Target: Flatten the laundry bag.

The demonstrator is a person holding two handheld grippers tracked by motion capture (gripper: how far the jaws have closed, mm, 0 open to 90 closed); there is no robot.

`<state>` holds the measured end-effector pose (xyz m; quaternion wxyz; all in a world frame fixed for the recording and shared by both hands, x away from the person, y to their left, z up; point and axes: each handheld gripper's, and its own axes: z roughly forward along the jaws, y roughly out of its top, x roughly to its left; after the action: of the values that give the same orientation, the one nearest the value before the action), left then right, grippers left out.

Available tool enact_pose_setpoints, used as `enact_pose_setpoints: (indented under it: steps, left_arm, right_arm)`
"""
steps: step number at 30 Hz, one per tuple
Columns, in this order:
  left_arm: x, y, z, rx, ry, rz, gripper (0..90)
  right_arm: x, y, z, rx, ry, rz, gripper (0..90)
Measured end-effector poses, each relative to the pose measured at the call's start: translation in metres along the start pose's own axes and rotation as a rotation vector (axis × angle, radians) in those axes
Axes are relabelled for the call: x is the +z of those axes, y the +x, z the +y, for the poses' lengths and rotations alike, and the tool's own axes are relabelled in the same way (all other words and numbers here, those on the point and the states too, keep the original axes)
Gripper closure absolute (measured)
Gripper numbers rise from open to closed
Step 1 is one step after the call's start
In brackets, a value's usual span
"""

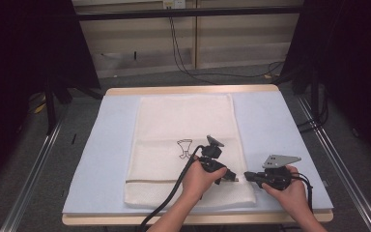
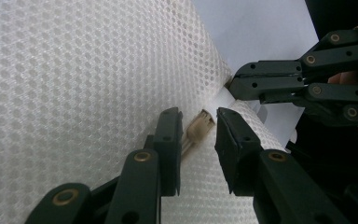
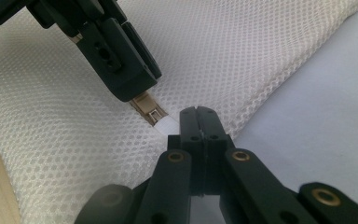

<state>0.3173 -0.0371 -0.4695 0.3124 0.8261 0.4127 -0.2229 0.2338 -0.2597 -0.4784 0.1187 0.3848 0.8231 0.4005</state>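
1 white mesh bag (image 1: 186,145) lying on the counter (image 1: 270,125), 1 zipper pull (image 2: 200,127) sitting between the released left claw (image 2: 196,135), right claw (image 3: 198,122) clenching the bag's near-right white tab (image 3: 167,124)

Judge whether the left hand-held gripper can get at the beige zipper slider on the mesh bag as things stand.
Probably yes: the left hand-held gripper already has open jaws either side of the zipper slider, nothing between. The right hand-held gripper pinches the mesh bag edge beside it.
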Motion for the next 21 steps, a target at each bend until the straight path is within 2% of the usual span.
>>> enact_pose_setpoints:
  steps: [2, 4, 9, 11, 13, 17, 21]
  left_arm:
    - [0.001, -0.002, 0.0, 0.006, 0.004, 0.007, 69.9]
    - [0.003, -0.003, 0.001, 0.006, -0.004, -0.005, 70.3]
    - [0.003, -0.004, 0.002, -0.001, 0.004, 0.008, 74.0]
    - [0.002, -0.006, 0.001, 0.008, -0.008, 0.019, 73.8]
    - [0.002, -0.007, 0.002, 0.015, 0.0, 0.014, 73.0]
    - [-0.002, -0.01, 0.0, 0.005, -0.015, 0.003, 74.0]
    - [-0.001, -0.011, -0.001, 0.004, 0.012, -0.001, 75.0]
  right_arm:
    - [0.0, 0.0, 0.0, -0.002, 0.001, 0.0, 90.0]
    - [0.001, 0.0, 0.0, -0.004, 0.004, -0.002, 90.0]
    - [0.001, 0.0, 0.0, -0.001, 0.004, 0.002, 90.0]
    - [0.001, 0.0, -0.001, -0.001, 0.003, 0.002, 90.0]
    - [0.002, 0.0, -0.001, 0.003, 0.006, 0.002, 90.0]
    - [0.003, 0.0, -0.001, -0.003, 0.011, 0.004, 90.0]
    - [0.004, 0.0, -0.001, -0.004, 0.016, 0.004, 90.0]
